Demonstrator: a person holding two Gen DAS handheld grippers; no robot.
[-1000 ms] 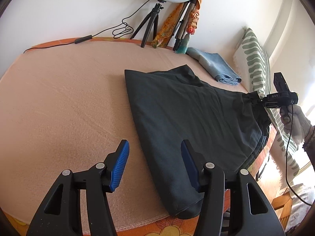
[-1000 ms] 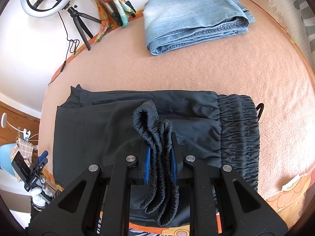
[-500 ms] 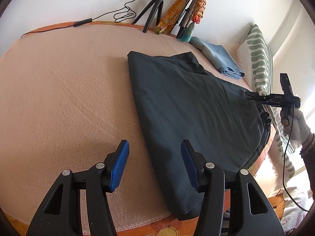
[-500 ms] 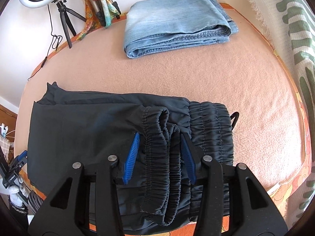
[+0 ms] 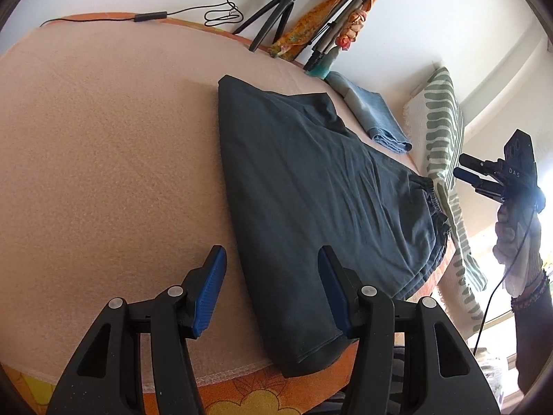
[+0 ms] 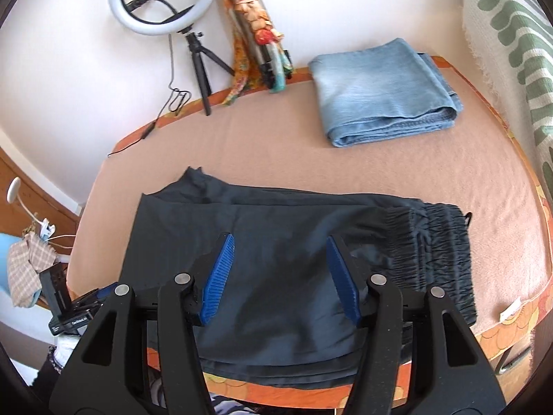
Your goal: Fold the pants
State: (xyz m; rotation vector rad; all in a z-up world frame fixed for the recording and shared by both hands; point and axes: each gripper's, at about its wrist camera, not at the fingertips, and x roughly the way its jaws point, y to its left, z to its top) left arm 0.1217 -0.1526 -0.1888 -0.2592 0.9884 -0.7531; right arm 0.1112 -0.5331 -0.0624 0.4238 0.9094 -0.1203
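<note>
A peach blanket point(image 6: 345, 159) covers the bed, dark pants point(image 6: 276, 242) lying along its near edge. The right gripper point(image 6: 281, 275) has just let the waistband point(image 6: 435, 242) drop flat; its jaws are spread and empty. The left gripper point(image 5: 273, 290) hovers wide apart over the hem. That fold looks laid; another comes next.

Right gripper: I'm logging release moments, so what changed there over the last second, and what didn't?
The right gripper let go of the elastic waistband of the dark pants, opened and drew back off them; the waistband now lies flat on the bed. The left gripper stayed open over the pants' folded edge, and the folded jeans did not move.
</note>
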